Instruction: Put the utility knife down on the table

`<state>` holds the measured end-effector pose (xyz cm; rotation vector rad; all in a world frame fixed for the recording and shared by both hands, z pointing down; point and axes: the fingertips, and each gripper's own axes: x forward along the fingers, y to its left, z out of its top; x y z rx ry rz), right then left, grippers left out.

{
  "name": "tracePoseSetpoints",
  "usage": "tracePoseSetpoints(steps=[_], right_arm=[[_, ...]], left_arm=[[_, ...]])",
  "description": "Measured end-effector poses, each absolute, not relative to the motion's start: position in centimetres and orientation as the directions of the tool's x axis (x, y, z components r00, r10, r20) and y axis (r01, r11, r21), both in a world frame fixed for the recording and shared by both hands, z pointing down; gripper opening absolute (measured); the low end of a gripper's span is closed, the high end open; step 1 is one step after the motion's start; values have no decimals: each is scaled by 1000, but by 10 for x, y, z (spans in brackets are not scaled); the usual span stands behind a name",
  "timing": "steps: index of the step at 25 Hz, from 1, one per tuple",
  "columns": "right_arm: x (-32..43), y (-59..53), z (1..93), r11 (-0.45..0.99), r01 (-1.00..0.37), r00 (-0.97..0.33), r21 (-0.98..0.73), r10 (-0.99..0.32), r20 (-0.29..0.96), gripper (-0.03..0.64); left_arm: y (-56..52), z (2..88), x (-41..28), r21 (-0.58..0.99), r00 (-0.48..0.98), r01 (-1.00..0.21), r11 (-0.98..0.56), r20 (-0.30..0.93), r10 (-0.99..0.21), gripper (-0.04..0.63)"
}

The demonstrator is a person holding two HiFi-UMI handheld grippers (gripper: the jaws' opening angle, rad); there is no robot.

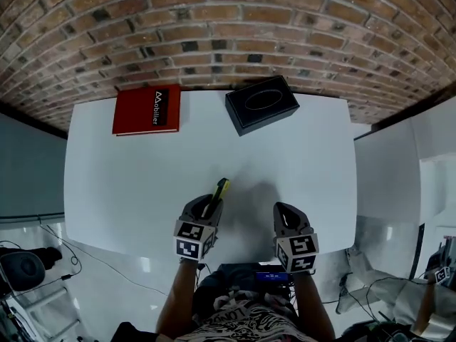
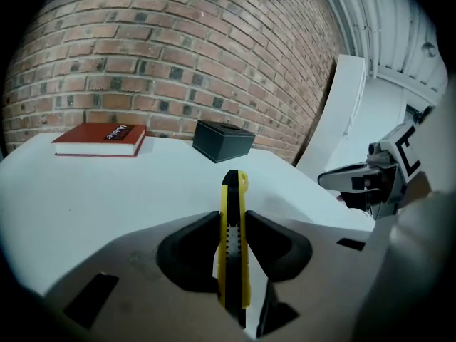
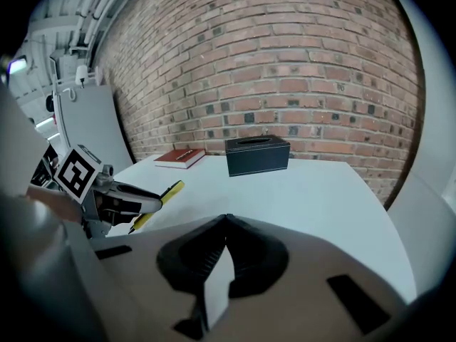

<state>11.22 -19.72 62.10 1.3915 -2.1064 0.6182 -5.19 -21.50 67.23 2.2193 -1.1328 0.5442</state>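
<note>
A yellow and black utility knife [image 2: 233, 234] is clamped between the black pads of my left gripper [image 2: 232, 223], its tip pointing away over the white table [image 1: 142, 184]. In the head view the knife [image 1: 218, 192] sticks forward out of the left gripper [image 1: 206, 209] near the table's front edge. My right gripper [image 1: 285, 216] is beside it to the right, jaws closed together with nothing between them. In the right gripper view the knife [image 3: 158, 199] shows at the left, held above the table, and the right gripper [image 3: 226, 223] has its pads touching.
A red book [image 1: 147, 110] lies at the back left of the table and a black tissue box [image 1: 261, 104] at the back middle. A brick wall [image 1: 228, 27] runs behind. Grey partitions stand left and right of the table.
</note>
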Motion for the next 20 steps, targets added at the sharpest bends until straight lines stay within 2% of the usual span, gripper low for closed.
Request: tracePoseSetpoints(steps=[9,20], right_arm=[[110,-203,631,386,-921,-311,-45,-662,681,2],[111,-215,618,377,-925,-310,-41,-690,654,2]], left_arm=[[-216,701,-44,275,541,-817,-507,669,-509,121],[-219,719,-48,262,489,-845,-467,731,-475,121]])
